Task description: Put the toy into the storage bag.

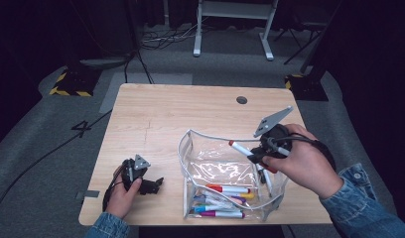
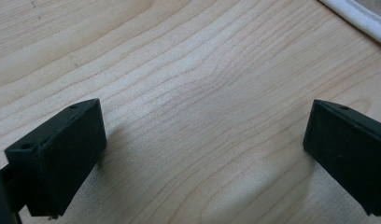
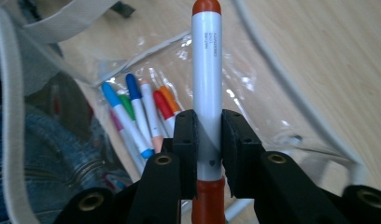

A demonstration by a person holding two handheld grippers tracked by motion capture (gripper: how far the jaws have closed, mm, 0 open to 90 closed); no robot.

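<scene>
Probably a lab — black curtains (image 1: 22, 59), hazard-taped stand bases (image 1: 71, 83), floor cables (image 1: 166, 37).

Pale wood worktop (image 2: 188, 93), matt, fine grain running clear across it. Clear glossy plastic pouch (image 1: 225, 171), catching glare, trimmed in white woven cloth. The marker (image 3: 207, 88) is smooth white plastic with a slight sheen. Right gripper (image 3: 208, 140) is matt black plastic; denim sleeve (image 1: 364, 206).

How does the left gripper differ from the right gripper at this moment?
The left gripper is open with nothing between its jaws; the right gripper is shut on a red-capped marker. The left one sits low on the bare table; the right one is above the clear pouch. Both are black and hand-held.
</scene>
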